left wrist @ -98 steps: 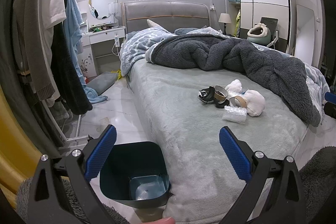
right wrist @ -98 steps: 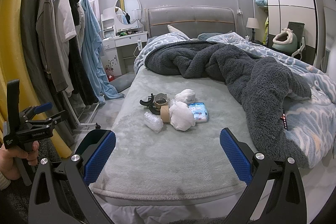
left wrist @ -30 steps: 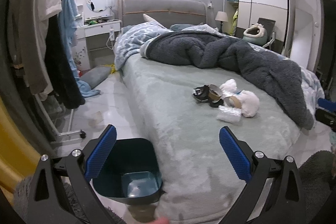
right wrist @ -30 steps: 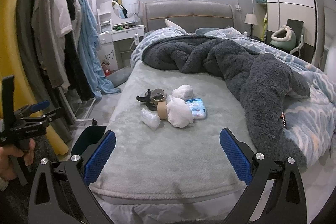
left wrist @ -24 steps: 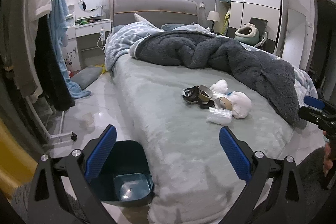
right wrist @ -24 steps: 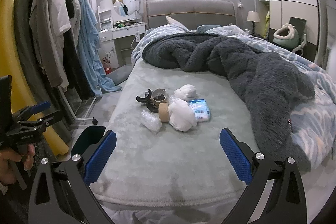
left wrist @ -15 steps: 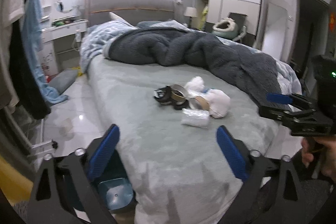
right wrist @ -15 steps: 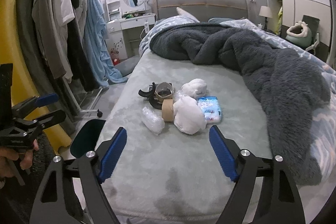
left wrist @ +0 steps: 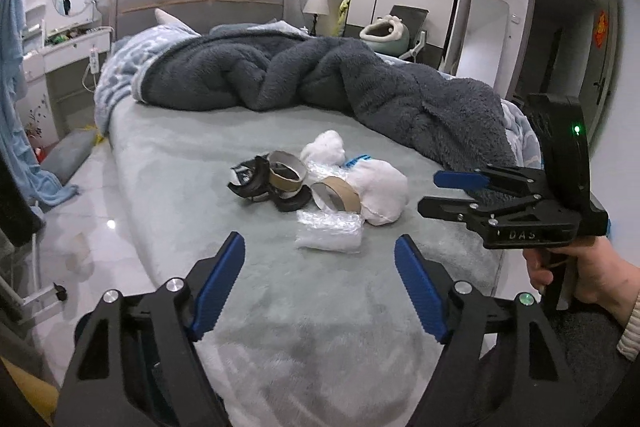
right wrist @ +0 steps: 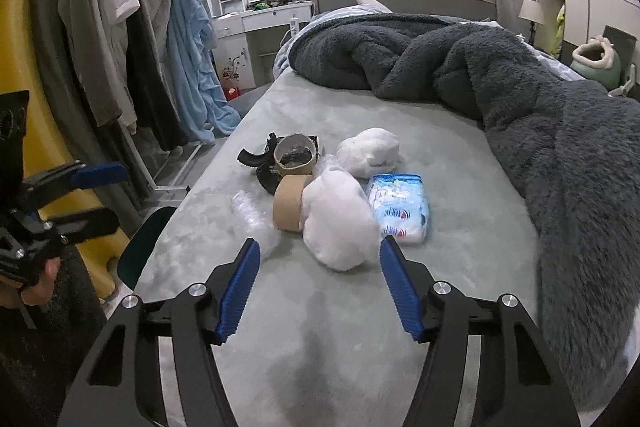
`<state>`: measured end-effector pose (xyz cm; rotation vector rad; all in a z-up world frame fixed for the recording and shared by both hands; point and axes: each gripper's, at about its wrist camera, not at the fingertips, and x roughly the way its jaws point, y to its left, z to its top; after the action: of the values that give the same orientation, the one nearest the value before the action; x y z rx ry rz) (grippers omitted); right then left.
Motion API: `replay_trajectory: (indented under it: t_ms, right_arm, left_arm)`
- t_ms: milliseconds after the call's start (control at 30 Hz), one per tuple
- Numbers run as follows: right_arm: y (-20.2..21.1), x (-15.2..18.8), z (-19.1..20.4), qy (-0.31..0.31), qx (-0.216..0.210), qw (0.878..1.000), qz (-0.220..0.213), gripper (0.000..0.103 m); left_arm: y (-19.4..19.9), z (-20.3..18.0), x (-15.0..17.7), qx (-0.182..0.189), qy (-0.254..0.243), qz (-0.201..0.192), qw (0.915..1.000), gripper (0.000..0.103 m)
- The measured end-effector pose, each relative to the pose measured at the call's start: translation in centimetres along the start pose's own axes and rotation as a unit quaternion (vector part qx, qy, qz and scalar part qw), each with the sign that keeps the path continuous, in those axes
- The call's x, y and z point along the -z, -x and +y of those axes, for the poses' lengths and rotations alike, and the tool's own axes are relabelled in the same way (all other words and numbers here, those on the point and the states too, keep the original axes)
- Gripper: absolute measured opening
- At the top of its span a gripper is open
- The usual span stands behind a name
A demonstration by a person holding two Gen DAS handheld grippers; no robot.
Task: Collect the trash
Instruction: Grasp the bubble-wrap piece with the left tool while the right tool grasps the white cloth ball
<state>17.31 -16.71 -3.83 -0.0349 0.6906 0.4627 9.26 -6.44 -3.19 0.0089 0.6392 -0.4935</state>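
Observation:
A pile of trash lies mid-bed: a clear crumpled plastic bag (left wrist: 329,229) (right wrist: 252,213), a cardboard tape roll (left wrist: 335,193) (right wrist: 289,202), a second roll (right wrist: 295,153) on black scraps (left wrist: 249,181), two white wads (right wrist: 339,223) (right wrist: 369,151) and a blue tissue pack (right wrist: 398,207). My left gripper (left wrist: 320,279) is open, just short of the plastic bag. My right gripper (right wrist: 319,285) is open, just short of the near white wad. It also shows at the right in the left wrist view (left wrist: 456,193).
A dark teal bin (right wrist: 145,243) stands on the floor by the bed's left edge. A dark fleece blanket (right wrist: 520,99) covers the bed's far and right side. A clothes rack (right wrist: 120,39) and a dresser (right wrist: 260,27) stand to the left.
Both grippers have moved forward over the bed toward the trash pile. The left one swung right, so the bin dropped out of its view. Both stay open.

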Motion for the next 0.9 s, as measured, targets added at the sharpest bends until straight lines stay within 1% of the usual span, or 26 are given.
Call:
replay_trajectory:
  t_ms: [200, 367, 533, 667, 733, 767, 800, 833, 900]
  right_arm:
    - [-1.6, -0.8, -1.2, -0.001, -0.012, 1.0, 0.003, 0.057]
    - [-2.6, -1.7, -1.7, 0.006, -0.019, 1.0, 0.005, 0.055]
    - [-3.8, -2.0, -2.2, 0.013, -0.02, 1.0, 0.016, 0.052]
    - [-4.5, -1.9, -2.6, 0.014, -0.03, 0.999, 0.026, 0.048]
    - [-4.9, -1.7, -2.5, 0.019, -0.031, 0.999, 0.039, 0.041]
    - [-5.1, -1.6, -2.5, 0.021, -0.03, 0.998, 0.044, 0.038]
    - [-5.2, -1.4, -2.4, 0.025, -0.027, 0.998, 0.05, 0.032]
    - [-5.2, -1.4, -2.4, 0.026, -0.025, 0.998, 0.051, 0.028]
    - [-4.8, -1.5, -2.5, 0.025, -0.026, 0.998, 0.048, 0.026]
  left_arm:
    - [-2.4, 0.3, -0.2, 0.031, 0.001, 0.019, 0.9993, 0.078]
    - [-4.9, 0.1, -0.1, 0.042, -0.009, 0.035, 0.9985, 0.078]
    - [-7.0, 0.3, -0.1, 0.049, -0.006, 0.046, 0.9977, 0.078]
    - [-8.0, 0.7, -0.1, 0.051, 0.001, 0.051, 0.9974, 0.078]
    - [-8.6, 0.9, -0.1, 0.053, 0.008, 0.054, 0.9971, 0.078]
    - [-8.9, 1.0, -0.1, 0.055, 0.011, 0.055, 0.997, 0.075]
    - [-9.1, 0.9, -0.1, 0.057, 0.013, 0.056, 0.9967, 0.072]
    - [-9.3, 0.9, -0.2, 0.059, 0.014, 0.057, 0.9965, 0.07]
    - [-9.7, 0.9, -0.3, 0.061, 0.018, 0.06, 0.9962, 0.066]
